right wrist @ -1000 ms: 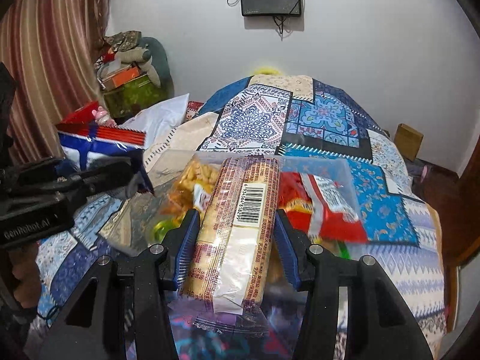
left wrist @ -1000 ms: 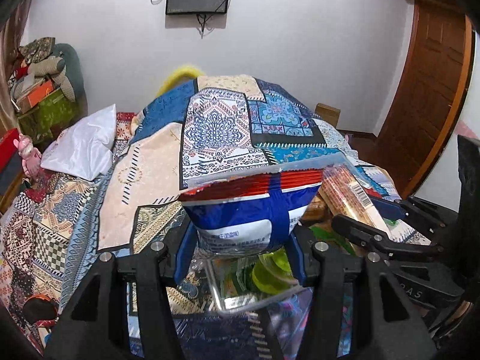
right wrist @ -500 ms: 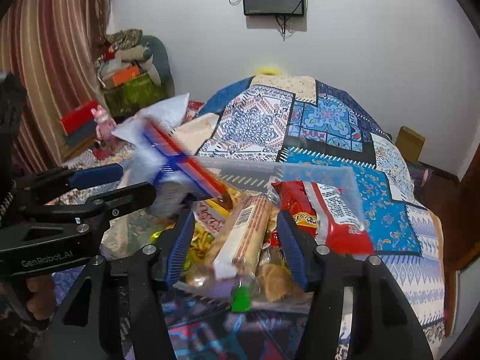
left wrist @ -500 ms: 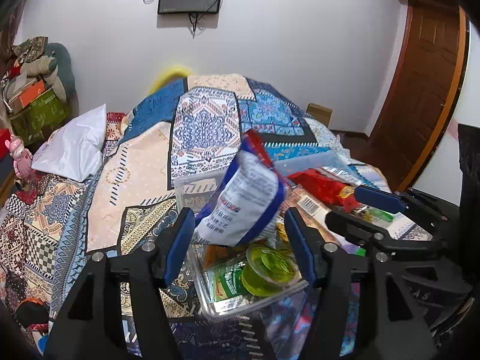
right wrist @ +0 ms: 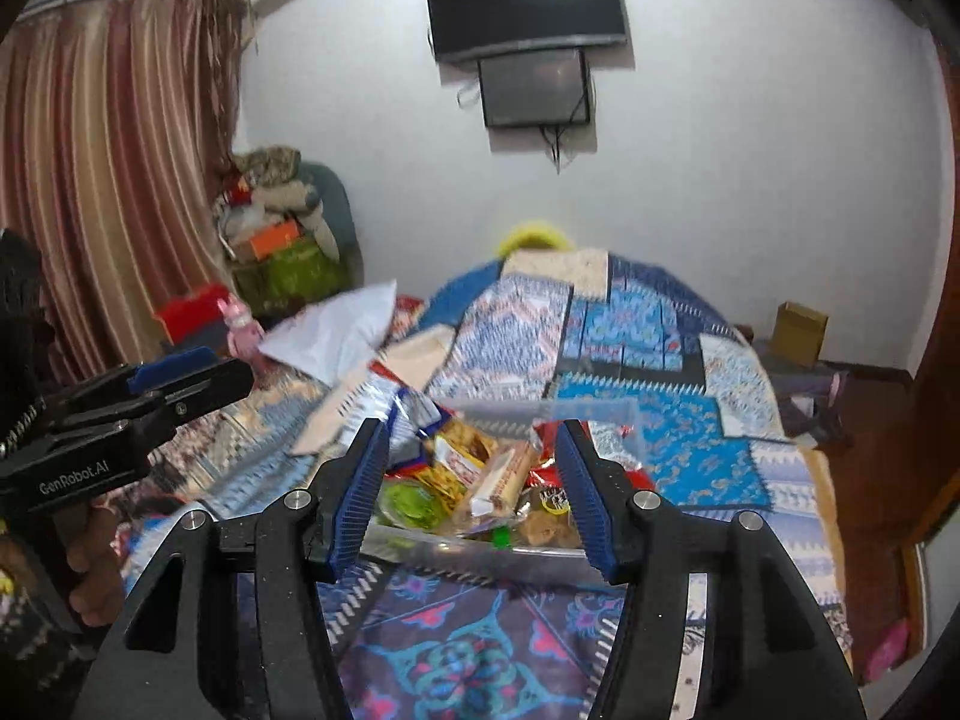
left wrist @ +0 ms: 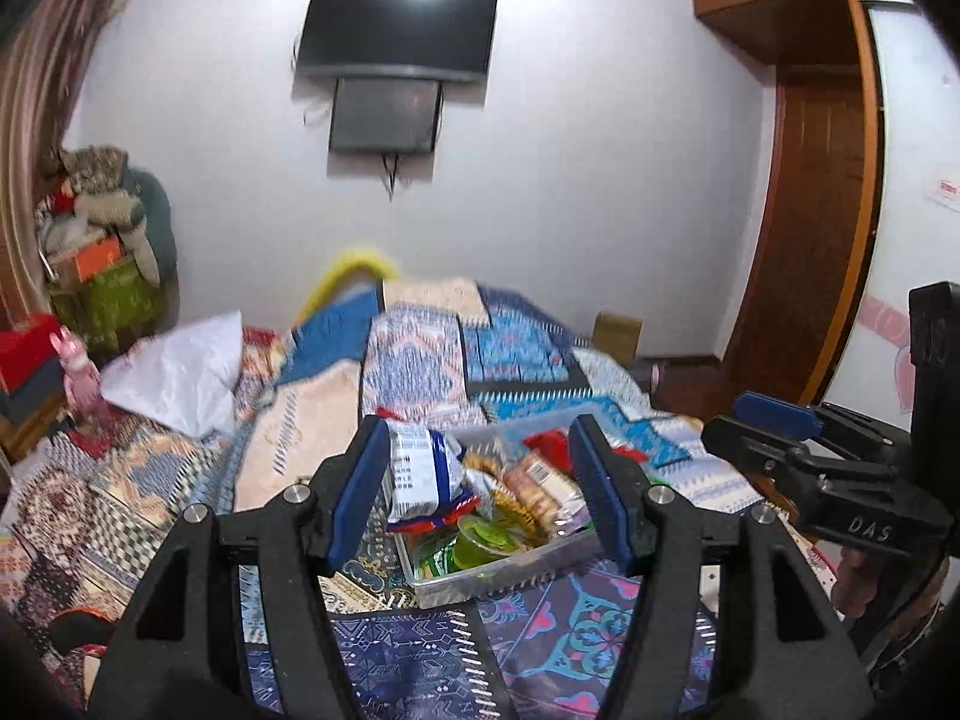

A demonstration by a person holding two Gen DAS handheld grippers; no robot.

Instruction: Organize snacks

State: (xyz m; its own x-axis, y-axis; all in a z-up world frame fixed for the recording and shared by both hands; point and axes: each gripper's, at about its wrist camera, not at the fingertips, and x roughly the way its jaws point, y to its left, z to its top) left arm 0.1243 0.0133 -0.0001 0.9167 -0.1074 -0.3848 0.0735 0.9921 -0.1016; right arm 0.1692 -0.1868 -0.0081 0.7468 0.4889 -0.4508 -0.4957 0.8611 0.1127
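Observation:
A clear plastic bin (left wrist: 504, 573) full of snacks sits on the patchwork bed cover; it also shows in the right wrist view (right wrist: 480, 552). A blue and white snack bag (left wrist: 420, 471) lies at the bin's left end, tilted over its rim. A long biscuit pack (right wrist: 501, 477) lies among the snacks, beside a green jelly cup (left wrist: 480, 540). My left gripper (left wrist: 480, 495) is open and empty, pulled back above the bin. My right gripper (right wrist: 474, 489) is open and empty, also back from the bin.
The patchwork bed cover (left wrist: 420, 360) stretches to the far wall. A white pillow (left wrist: 174, 372) lies at the left. A wooden door (left wrist: 804, 228) stands at the right. Clutter (right wrist: 276, 240) is piled by the curtain (right wrist: 114, 180). A small cardboard box (right wrist: 798, 333) sits at the bed's far right.
Both grippers let go of their snacks and drew back and up. The blue and white bag and the biscuit pack now lie in the bin.

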